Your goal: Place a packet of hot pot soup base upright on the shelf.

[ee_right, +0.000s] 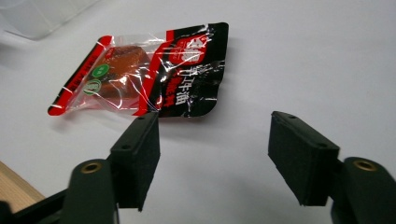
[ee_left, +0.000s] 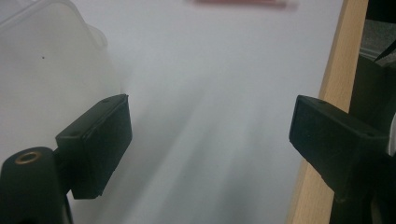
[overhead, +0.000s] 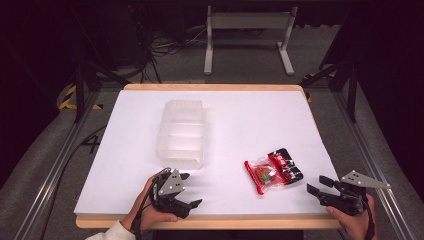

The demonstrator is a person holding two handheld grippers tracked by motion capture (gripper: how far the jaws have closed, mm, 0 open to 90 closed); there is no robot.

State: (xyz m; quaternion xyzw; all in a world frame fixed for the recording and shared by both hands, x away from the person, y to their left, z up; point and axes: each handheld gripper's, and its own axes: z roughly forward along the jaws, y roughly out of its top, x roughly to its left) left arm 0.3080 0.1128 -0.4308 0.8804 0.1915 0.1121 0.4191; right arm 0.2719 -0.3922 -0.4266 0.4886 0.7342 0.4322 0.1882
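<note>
A red, black and clear snack packet point(overhead: 273, 171) lies flat on the white table top point(overhead: 250, 115), right of the middle and near the front. In the right gripper view the packet point(ee_right: 149, 74) lies just beyond the jaws. A translucent plastic container point(overhead: 182, 132) stands left of centre; its rounded corner point(ee_left: 42, 70) sits close to my left jaw. My left gripper point(overhead: 191, 189) rests near the front edge, just in front of the container, open and empty. My right gripper point(overhead: 319, 184) hovers at the front right corner, open, pointing toward the packet, with nothing between its fingers.
A wooden rim point(overhead: 210, 220) runs along the table's front edge, and it point(ee_left: 327, 93) lies beside my left gripper's right jaw. Beyond the table stand a grey metal stand point(overhead: 247, 35), cables on the floor and aluminium frame rails point(overhead: 60, 160).
</note>
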